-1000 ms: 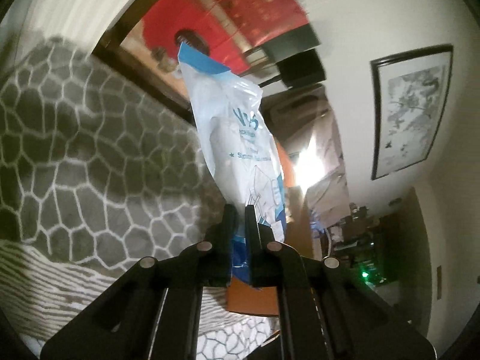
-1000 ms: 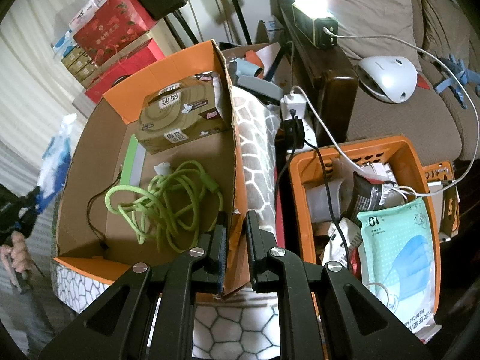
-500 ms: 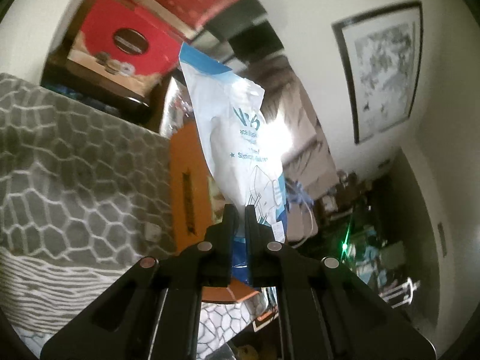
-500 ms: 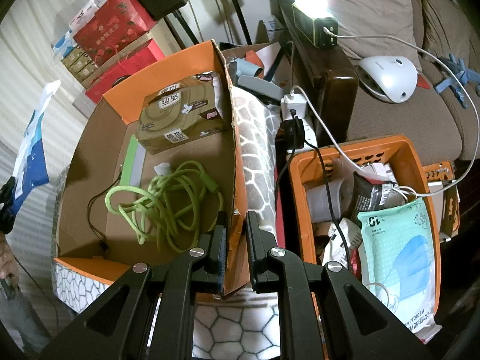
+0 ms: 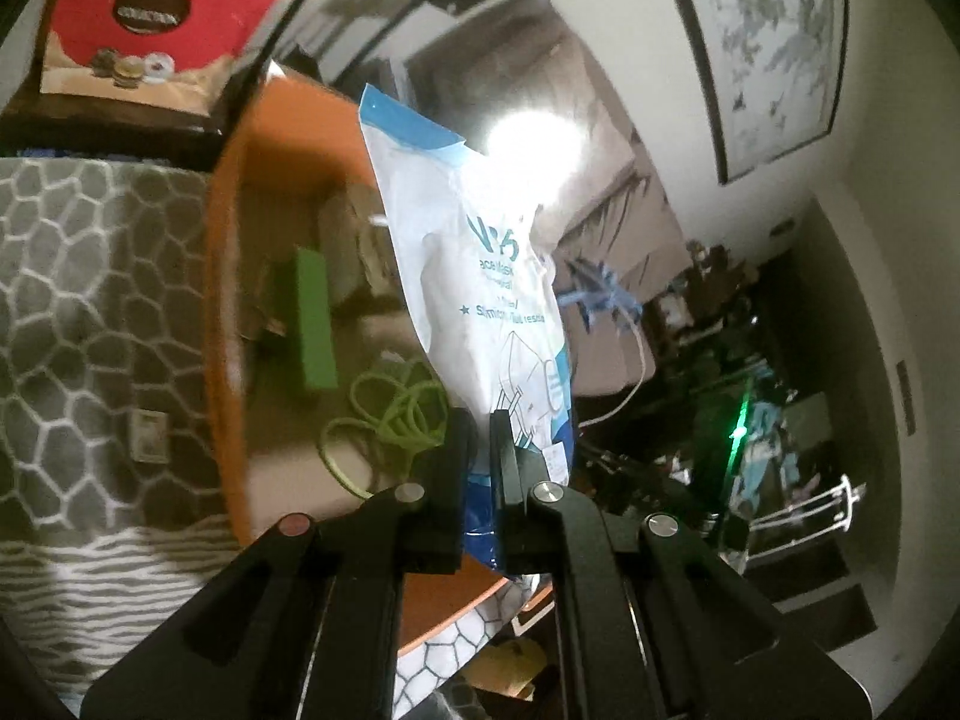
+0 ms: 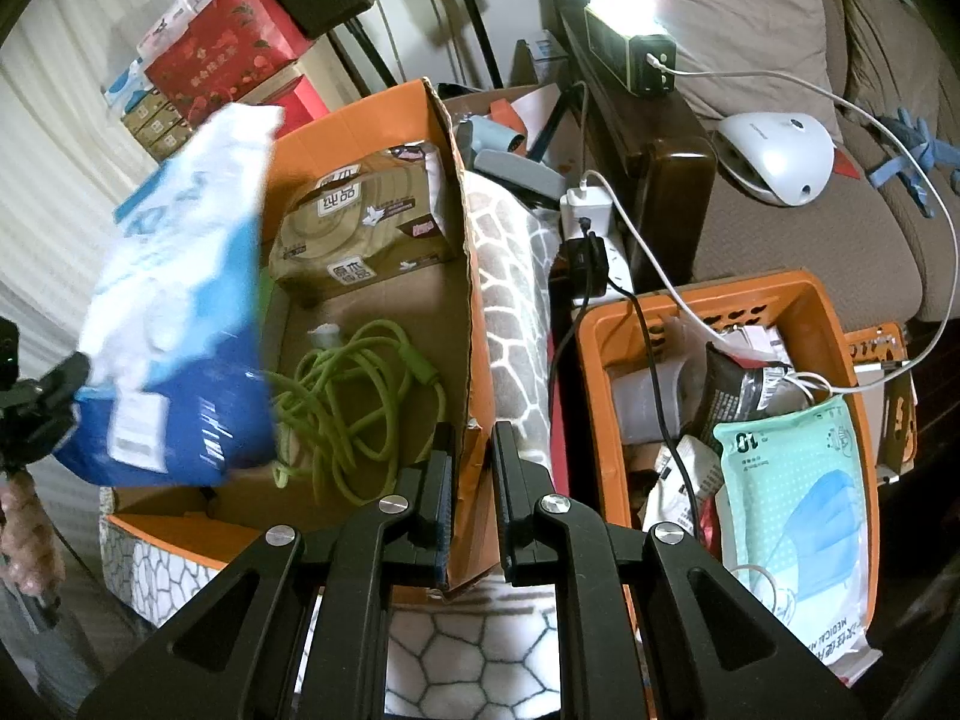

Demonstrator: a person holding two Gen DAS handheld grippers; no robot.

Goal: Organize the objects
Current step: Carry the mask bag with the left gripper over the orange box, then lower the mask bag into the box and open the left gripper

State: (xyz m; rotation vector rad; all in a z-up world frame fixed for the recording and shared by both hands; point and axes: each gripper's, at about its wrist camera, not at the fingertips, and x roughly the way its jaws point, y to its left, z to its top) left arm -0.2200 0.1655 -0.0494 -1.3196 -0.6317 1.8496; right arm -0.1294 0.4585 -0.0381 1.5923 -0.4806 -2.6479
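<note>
The cardboard box point(image 6: 372, 276) is the fixed point here: it sits on the grey patterned blanket point(image 6: 516, 276), its orange flaps standing up, with the orange basket point(image 6: 708, 300) just beside it on the far side of the blanket fold. Nothing about the box or the basket differs from a second ago.

What has changed is the mask packet point(image 6: 180, 300). A second ago it was well outside the box, beyond the flap farthest from the basket; half a second ago it was just at that flap; now it hangs over the box's open top, above the end away from the basket. The left wrist view agrees: earlier it showed only blanket and wall behind the packet point(image 5: 480, 276), and now the inside of the box lies behind it.

The left gripper point(image 5: 477, 450) is clamped narrow on the packet's lower blue edge, so the packet stands up from the jaws. The right gripper point(image 6: 471, 462) has not moved; its jaws are pinched on the box wall nearest the basket, which looks like steadying the box.

Inside the box, the brown tissue pack point(image 6: 360, 222) lies at the far end, the green cable point(image 6: 360, 396) is coiled on the floor near the held wall, and a green bar point(image 5: 309, 318) lies along the opposite side.

My reading is that the carry is almost finished and the packet needs only lowering and release. It is limp, so it may flop onto the cable.
</note>
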